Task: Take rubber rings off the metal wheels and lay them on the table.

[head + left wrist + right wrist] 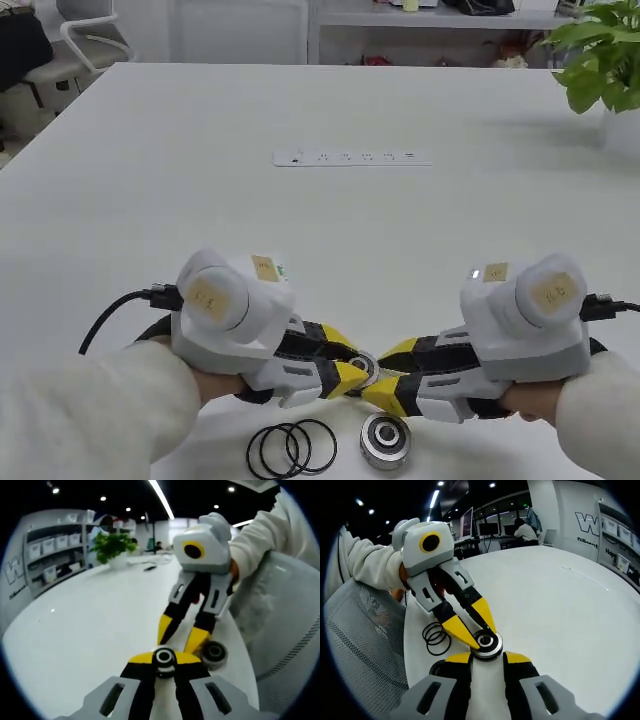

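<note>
Two handheld grippers are meeting tip to tip over the near part of the white table (300, 230), each being held by a hand in a white sleeve. The left gripper (348, 374) is pinching a small metal wheel (362, 366) between its yellow jaw tips; in the left gripper view the wheel is sitting squarely in the closed jaws. The right gripper (388, 388) is pointing at the same wheel from the opposite side. Its jaws are standing apart and flanking the wheel, and whether they are touching it cannot be told. Whether this wheel is carrying a ring cannot be told either.

Three black rubber rings (292, 447) are lying flat on the table just in front of the left gripper, overlapping one another in a loose cluster. A second metal wheel (385, 440) is resting flat just beside them, below the meeting jaw tips and apart from the rings.

Farther back, a white power strip (352, 157) is lying across the middle of the table, and a potted plant (600, 60) is standing at the far right corner.
</note>
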